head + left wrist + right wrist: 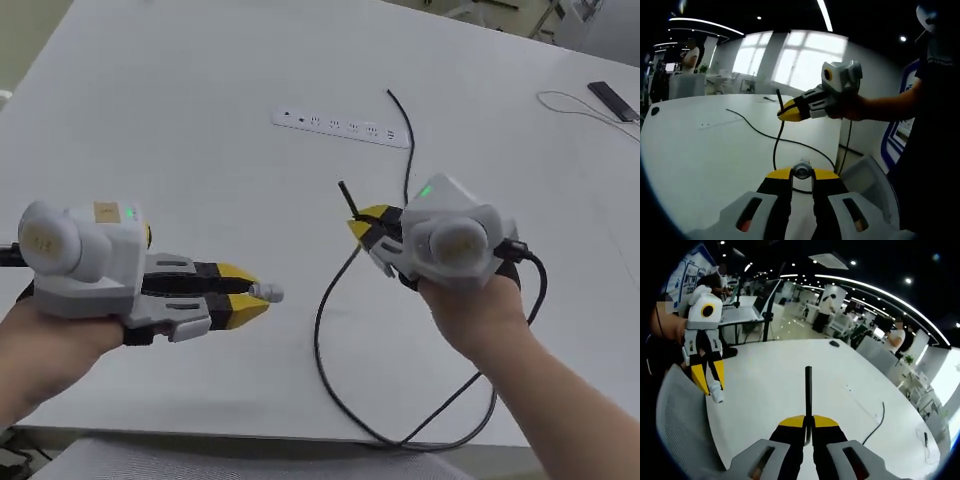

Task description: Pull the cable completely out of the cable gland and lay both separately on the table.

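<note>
Cable out of the gland; both parts being held in the air, apart.

In the head view the left gripper (257, 296) is sitting at lower left, with its fingers (778, 175) closing narrowly on the small grey cable gland (268, 293), which is poking out past the tips. The right gripper (360, 226), right of centre, is pinching the black cable (318, 315) just below its free end, and that end is sticking up past the fingers in the right gripper view. No cable is passing through the gland, and the two are sitting well apart. The slack is looping across the white tabletop (180, 150) toward the bottom edge of the frame. Judgement: holding them split like this is confirming the pull is finished, and laying each down separately is not yet done. A power strip (340, 127) is lying at upper centre, away from both.
</note>
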